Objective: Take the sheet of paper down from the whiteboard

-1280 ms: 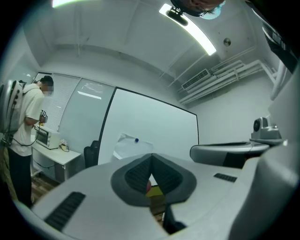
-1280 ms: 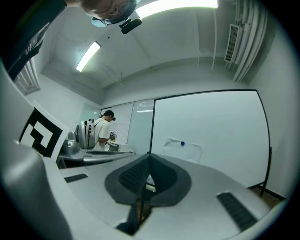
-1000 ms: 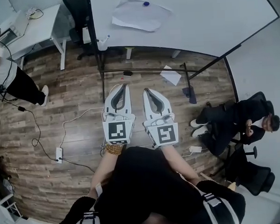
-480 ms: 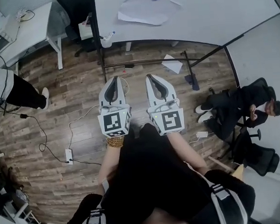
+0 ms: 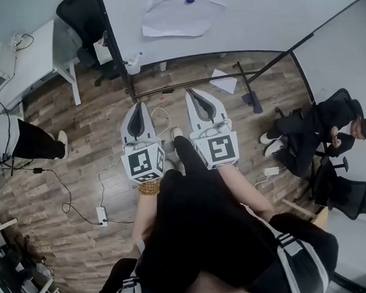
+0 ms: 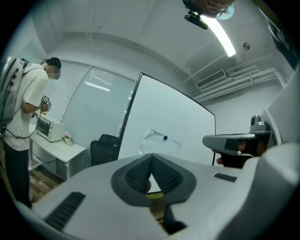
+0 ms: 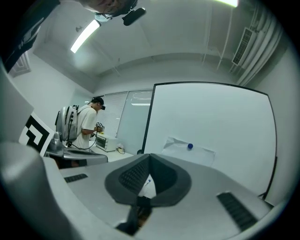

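The left gripper (image 5: 137, 108) and right gripper (image 5: 194, 94) were held side by side, each with its jaws closed tip to tip on nothing. Well ahead of both, the sheet of paper (image 5: 175, 21) hung on the whiteboard (image 5: 274, 15), pinned under a blue magnet (image 5: 190, 0).

Seen from above, the person wears a loose black top (image 5: 203, 233) and black shoulder straps (image 5: 291, 253) crossed by white stripes. A bracelet of amber beads (image 5: 149, 187) circles the left wrist. The left gripper (image 5: 136, 108) and right gripper (image 5: 191, 93) are tapering white-grey plastic shells with dark grey ribbed pads (image 6: 136, 176) inside. Each carries a white cube (image 5: 218, 148) printed with black square markers.
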Motion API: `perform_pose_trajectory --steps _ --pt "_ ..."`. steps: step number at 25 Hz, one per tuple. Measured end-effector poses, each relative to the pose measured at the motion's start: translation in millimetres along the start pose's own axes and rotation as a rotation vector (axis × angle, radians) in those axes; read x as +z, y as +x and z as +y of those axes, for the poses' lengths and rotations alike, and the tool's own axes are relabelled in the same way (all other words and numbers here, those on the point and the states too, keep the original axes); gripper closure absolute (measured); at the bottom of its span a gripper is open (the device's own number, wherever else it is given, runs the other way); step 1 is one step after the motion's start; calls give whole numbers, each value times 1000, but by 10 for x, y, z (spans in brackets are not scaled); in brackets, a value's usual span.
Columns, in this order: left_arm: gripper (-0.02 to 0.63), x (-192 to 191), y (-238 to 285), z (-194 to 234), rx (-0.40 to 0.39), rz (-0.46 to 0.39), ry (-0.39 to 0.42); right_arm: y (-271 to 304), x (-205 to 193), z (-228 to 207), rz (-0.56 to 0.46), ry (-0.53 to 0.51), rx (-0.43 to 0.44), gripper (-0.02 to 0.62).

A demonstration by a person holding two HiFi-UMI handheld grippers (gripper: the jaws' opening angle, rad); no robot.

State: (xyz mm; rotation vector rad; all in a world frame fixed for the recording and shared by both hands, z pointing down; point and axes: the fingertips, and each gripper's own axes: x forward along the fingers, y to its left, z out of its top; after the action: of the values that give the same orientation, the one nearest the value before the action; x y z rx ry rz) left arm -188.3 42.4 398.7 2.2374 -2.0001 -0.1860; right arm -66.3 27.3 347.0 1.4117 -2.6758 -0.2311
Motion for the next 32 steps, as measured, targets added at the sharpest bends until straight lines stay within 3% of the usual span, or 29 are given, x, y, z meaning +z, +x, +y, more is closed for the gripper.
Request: perform_pose_trajectory --steps 8,15,20,27,32 --pt "597 72 670 -366 -112 10 69 432 -90 -462 -34 65 -43 596" --pt "596 67 1210 -485 -144 32 116 812 -194 -920 -43 99 -67 595" --pt "596 13 1520 -418 -122 53 160 1078 -356 -1171 -28 145 -71 596" --pt "595 110 1964 -373 -80 29 245 1444 -428 -1547 -72 128 -63 596" --pt "595 -72 2212 -399 -61 56 270 1685 -677 -1736 -39 148 -30 595"
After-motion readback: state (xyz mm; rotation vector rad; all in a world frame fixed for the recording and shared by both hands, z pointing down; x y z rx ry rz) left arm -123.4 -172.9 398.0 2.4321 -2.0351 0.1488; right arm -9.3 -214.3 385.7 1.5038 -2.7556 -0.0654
